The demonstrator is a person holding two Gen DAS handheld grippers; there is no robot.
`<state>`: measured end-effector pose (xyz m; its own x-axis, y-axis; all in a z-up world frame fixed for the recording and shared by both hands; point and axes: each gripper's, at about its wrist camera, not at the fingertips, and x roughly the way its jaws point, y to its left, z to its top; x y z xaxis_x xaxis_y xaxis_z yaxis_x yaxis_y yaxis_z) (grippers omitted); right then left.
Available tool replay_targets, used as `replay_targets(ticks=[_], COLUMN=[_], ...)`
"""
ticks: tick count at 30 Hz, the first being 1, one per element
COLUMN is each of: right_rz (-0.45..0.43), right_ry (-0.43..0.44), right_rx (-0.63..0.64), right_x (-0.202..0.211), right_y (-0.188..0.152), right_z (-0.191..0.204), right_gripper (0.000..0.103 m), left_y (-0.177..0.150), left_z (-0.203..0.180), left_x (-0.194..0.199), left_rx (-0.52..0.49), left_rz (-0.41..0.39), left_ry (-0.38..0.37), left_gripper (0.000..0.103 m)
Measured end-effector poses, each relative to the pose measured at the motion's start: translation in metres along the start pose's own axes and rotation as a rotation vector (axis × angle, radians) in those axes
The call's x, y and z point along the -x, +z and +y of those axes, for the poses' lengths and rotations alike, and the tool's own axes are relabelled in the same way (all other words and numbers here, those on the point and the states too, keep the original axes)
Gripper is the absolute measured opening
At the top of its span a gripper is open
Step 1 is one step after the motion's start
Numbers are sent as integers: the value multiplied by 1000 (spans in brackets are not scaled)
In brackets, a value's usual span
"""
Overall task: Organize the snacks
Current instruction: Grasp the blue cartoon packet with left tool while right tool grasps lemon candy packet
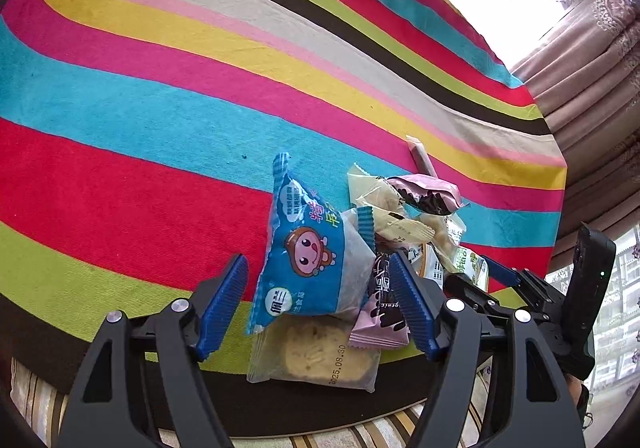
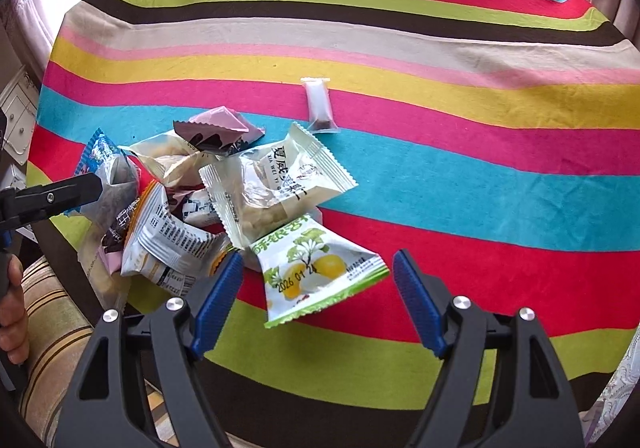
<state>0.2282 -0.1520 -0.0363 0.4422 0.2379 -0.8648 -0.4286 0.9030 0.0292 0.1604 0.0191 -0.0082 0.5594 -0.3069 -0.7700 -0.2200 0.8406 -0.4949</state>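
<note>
A heap of small snack packets lies on the striped cloth (image 1: 160, 127) near its front edge. In the left wrist view a blue packet with a cartoon face (image 1: 308, 260) stands tilted between the fingers of my left gripper (image 1: 318, 304). The jaws are open and the left pad (image 1: 224, 304) is clear of it. Under it lie a clear biscuit packet (image 1: 316, 356) and a pink packet (image 1: 380, 324). My right gripper (image 2: 318, 300) is open at the heap's right side, with a green-and-white packet showing yellow fruit (image 2: 320, 276) lying between its fingertips, untouched.
A white packet (image 2: 276, 187), a pink one (image 2: 220, 127) and an orange-white one (image 2: 168, 244) are piled together. A small clear packet (image 2: 320, 107) lies apart, farther back. A finger of the left gripper (image 2: 60, 195) reaches in from the left, and a hand (image 2: 12, 308) shows below it. Curtains (image 1: 592, 87) hang beyond the table.
</note>
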Motion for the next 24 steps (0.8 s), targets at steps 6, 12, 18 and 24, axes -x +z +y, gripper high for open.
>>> replay_targets(ticks=[6,12,18,24], right_rz=[8,-9,-22,-31], right_ry=[41,65,91,107], right_rx=[-3,-35,-83,-98], right_x=[-6,1,9,21], right_y=[-1,-10,-22,-36], right_z=[-3,-10,-22,-28], right_gripper=[67,35,17,5], left_y=[1,0,-2,-7], left_z=[-4,-7,-7,-3], left_x=[-5,1,12,25], left_rx=[-32,-36,-30,-15], left_rz=[16,1,-26,-50], left_ry=[-18,-22,-5,8], left_gripper=[43,32,27,25])
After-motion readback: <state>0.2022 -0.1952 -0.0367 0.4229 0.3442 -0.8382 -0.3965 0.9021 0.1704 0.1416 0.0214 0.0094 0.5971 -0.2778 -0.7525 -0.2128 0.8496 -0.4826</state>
